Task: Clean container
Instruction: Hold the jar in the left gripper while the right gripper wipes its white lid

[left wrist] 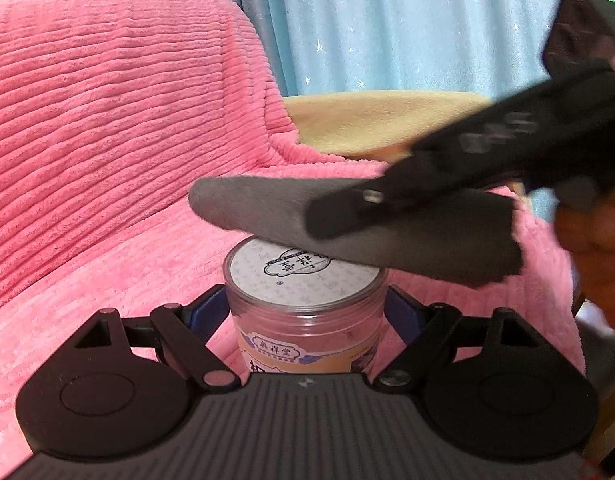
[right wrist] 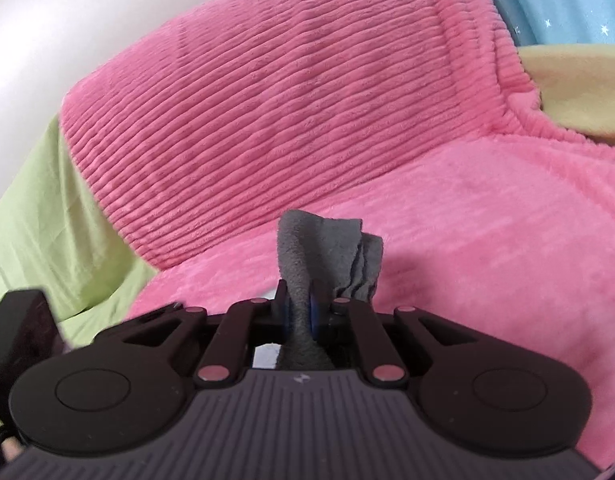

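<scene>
A clear plastic jar (left wrist: 305, 320) with a white printed lid (left wrist: 299, 276) and a yellow label stands upright between my left gripper's fingers. My left gripper (left wrist: 305, 312) is shut on the jar's sides just below the lid. My right gripper (right wrist: 299, 312) is shut on a folded grey cloth (right wrist: 327, 256). In the left wrist view the right gripper (left wrist: 339, 220) comes in from the right and lays the grey cloth (left wrist: 387, 232) across the far edge of the lid.
A pink ribbed fleece blanket (left wrist: 107, 140) covers the seat and backrest behind the jar. A yellow cushion (left wrist: 367, 120) and a blue star curtain (left wrist: 387, 20) lie beyond it. A green sheet (right wrist: 39, 220) is at the left.
</scene>
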### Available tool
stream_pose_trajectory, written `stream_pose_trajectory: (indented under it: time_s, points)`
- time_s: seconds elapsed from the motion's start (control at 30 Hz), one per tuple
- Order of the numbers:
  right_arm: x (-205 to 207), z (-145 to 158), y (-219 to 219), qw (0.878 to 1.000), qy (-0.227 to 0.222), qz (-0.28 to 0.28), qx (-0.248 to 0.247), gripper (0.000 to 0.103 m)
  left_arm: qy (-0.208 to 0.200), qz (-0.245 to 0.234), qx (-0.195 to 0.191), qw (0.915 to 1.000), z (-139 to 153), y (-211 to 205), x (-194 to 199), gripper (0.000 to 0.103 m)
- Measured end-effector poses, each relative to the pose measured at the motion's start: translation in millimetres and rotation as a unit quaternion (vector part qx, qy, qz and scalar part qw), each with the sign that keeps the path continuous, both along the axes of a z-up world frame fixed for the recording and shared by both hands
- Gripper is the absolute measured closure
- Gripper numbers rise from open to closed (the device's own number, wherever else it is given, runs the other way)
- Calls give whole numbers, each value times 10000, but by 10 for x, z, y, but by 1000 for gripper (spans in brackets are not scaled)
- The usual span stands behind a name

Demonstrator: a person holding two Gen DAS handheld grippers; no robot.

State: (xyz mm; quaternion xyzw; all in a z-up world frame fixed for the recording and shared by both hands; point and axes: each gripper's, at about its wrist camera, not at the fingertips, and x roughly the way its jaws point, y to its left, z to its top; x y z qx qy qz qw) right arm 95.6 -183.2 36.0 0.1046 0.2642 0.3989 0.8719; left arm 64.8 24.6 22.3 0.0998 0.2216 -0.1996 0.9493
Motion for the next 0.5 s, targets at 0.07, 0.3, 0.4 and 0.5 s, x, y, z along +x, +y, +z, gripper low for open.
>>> stream_pose_trajectory:
  time_s: [0.07, 0.3, 0.4, 0.5]
  points:
    - [-82, 1, -2, 9998, 60, 175, 26, 96, 15, 13, -21, 10000, 0, 11, 1, 19]
    - [-14, -13, 262, 9988, -15, 472, 92, 97, -2, 50, 31, 10000, -5, 2, 10, 19]
    - [101, -27, 285, 9996, -178, 212, 49, 97, 0, 32, 17, 10000, -5, 8, 18, 19]
    - [121, -23, 213, 9998, -208, -30, -15, 97, 10, -5, -2, 10000, -1, 20, 30, 19]
